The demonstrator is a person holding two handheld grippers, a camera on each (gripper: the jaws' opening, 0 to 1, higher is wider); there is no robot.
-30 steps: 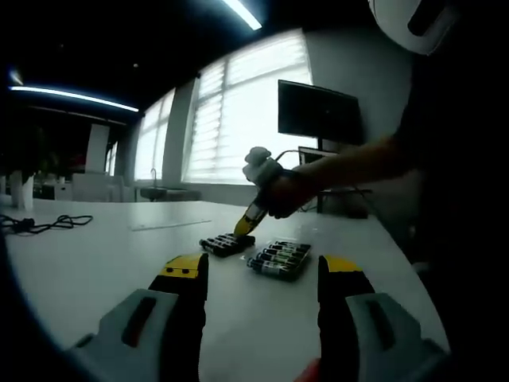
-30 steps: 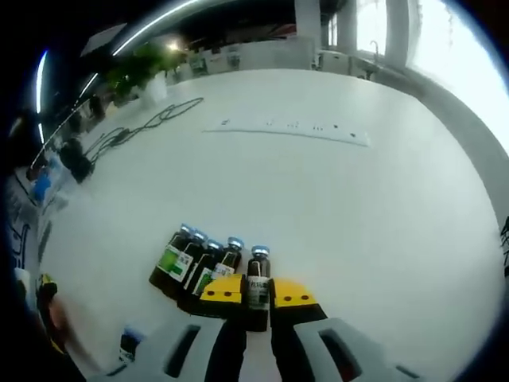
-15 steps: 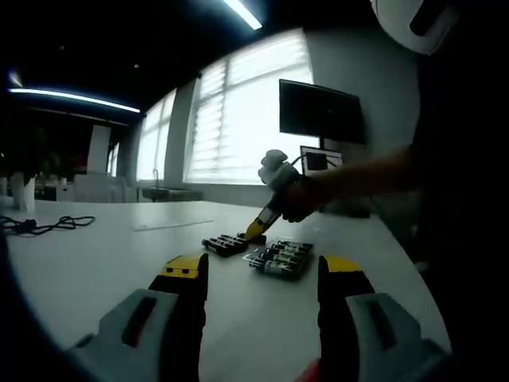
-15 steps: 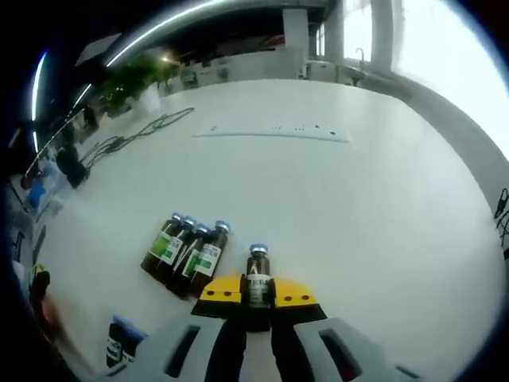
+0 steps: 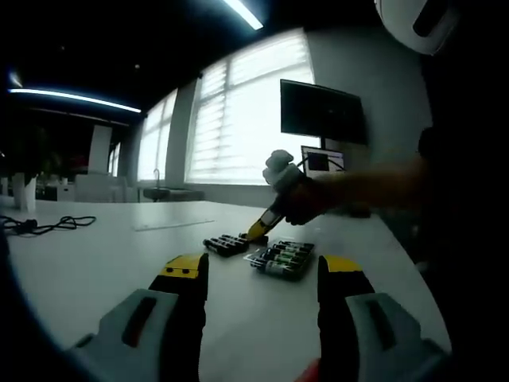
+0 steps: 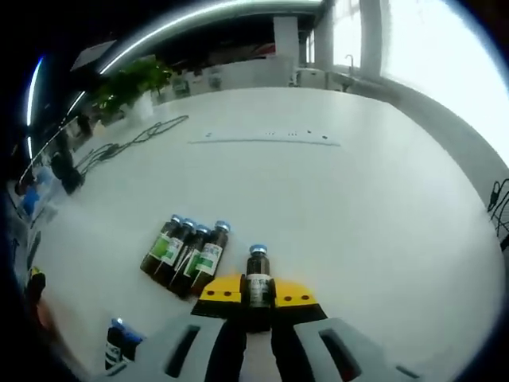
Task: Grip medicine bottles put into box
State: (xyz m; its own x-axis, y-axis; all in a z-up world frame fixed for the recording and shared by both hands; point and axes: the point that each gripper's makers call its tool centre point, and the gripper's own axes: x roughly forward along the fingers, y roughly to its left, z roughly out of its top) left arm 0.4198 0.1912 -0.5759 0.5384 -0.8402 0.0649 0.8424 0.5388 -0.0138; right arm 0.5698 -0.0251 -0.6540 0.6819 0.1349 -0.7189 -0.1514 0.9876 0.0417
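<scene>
yellow-tipped grey tongs (image 6: 258,296), dark green-labelled bottles (image 6: 184,256), white table (image 6: 342,207)

White table (image 6: 382,223), bottles (image 6: 184,255), cable (image 6: 131,139)

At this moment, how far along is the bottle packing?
Done: a box on the table already holds a row of bottles. In hand: the right gripper has its jaws shut on one bottle. Left: four loose bottles lie beside it. The left gripper is open.
</scene>
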